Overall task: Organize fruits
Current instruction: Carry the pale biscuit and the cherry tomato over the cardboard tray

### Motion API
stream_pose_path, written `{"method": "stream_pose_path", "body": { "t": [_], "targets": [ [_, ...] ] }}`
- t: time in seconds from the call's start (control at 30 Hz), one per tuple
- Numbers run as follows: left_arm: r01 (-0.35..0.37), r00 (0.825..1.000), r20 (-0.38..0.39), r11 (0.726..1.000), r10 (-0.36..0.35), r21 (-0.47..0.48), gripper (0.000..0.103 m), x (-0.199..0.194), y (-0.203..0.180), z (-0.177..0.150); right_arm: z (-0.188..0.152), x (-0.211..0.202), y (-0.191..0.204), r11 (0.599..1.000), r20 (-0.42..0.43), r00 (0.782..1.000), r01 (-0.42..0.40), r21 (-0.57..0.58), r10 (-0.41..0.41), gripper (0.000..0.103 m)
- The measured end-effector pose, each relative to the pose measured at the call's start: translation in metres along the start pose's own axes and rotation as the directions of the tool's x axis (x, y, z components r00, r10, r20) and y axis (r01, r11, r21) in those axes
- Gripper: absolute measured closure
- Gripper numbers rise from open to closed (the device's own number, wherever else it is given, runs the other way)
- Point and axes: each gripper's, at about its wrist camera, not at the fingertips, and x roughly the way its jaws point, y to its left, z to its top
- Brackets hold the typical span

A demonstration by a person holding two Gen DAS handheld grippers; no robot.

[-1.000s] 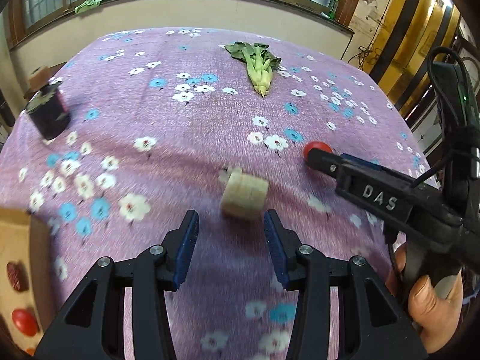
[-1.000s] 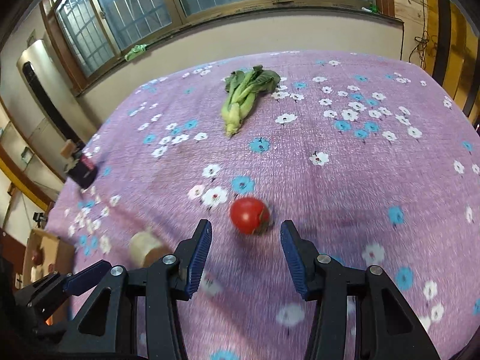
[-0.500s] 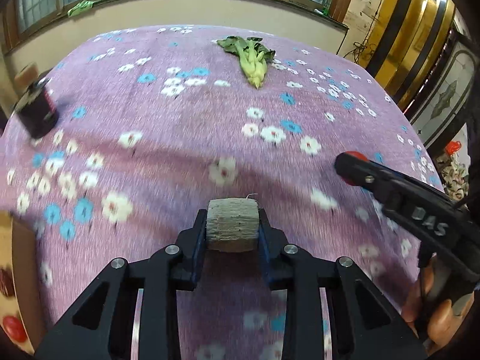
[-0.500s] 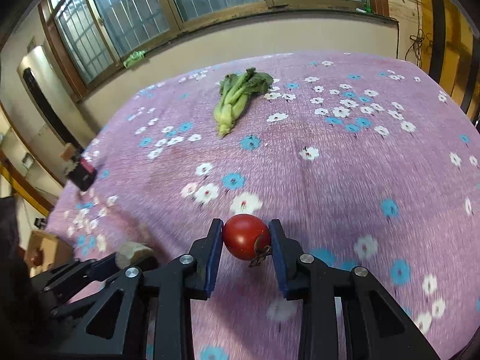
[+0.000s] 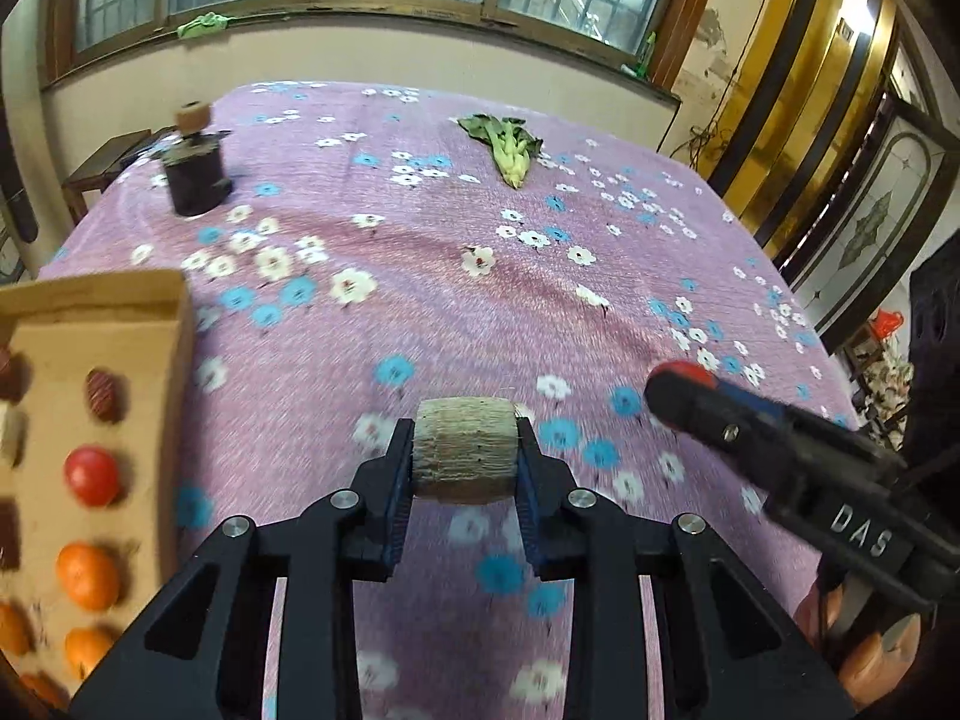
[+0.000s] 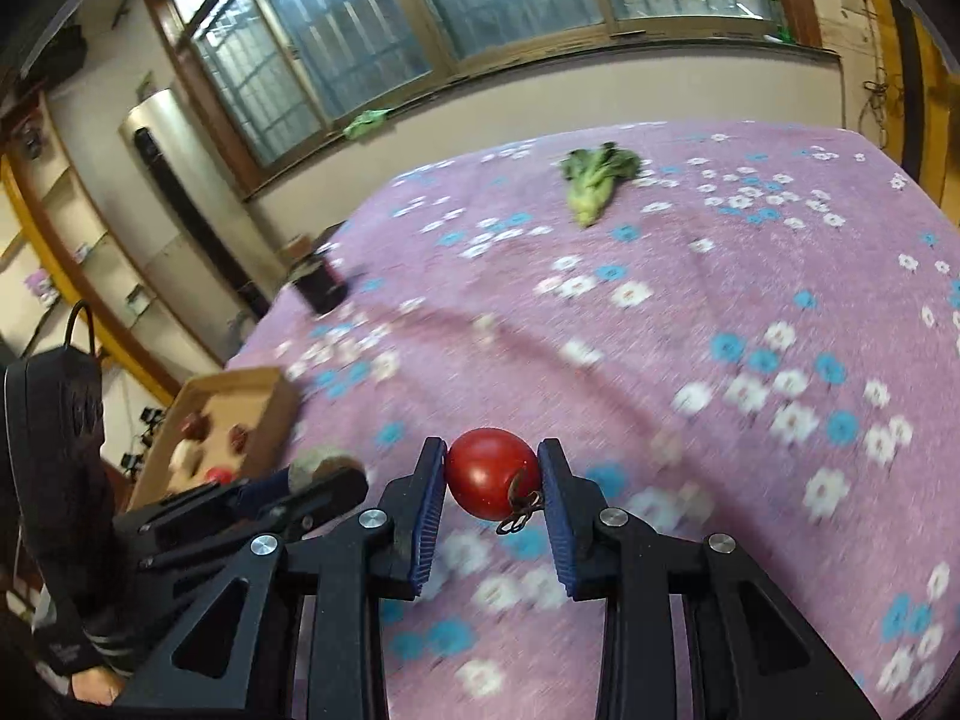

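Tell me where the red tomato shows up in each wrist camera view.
Left wrist: the tomato peeks out at right of centre, behind the right gripper's tip.
Right wrist: the tomato sits low and central, clamped in the right gripper.
Shared landmark: the leafy green vegetable far across the purple cloth.

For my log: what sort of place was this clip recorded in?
Most likely a room in a home. A table under a purple floral cloth stands below a row of wood-framed barred windows, with a tall silver cylindrical appliance by the wall and a gold-trimmed doorway to one side.
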Motion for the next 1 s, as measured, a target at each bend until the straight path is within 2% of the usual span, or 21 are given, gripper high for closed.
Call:
{"method": "stream_pose_path", "body": {
  "t": [0.33, 0.63, 1.0],
  "targets": [
    [-0.02, 0.999, 0.033, 0.999, 0.021, -0.047, 0.075, -0.042, 0.033, -0.03, -0.034, -0.014, 0.056, 0.995, -0.02, 0.997, -0.075, -0.061, 0.074, 0.071],
    [-0.049, 0.997, 0.06, 0.997, 0.053, -0.06, 0.075, -0.072, 0.056, -0.052, -0.053, -0.02, 0.079, 0.993, -0.033, 0.995, -0.096, -0.072, 0.093, 0.071],
    [-0.128, 0.987, 0.091, 0.99, 0.132, -0.051, 0.075, -0.099, 0.072, -0.07, -0.068, -0.014, 0.104, 0.987, -0.068, 0.991, -0.124, -0.102, 0.117, 0.071]
  ]
}}
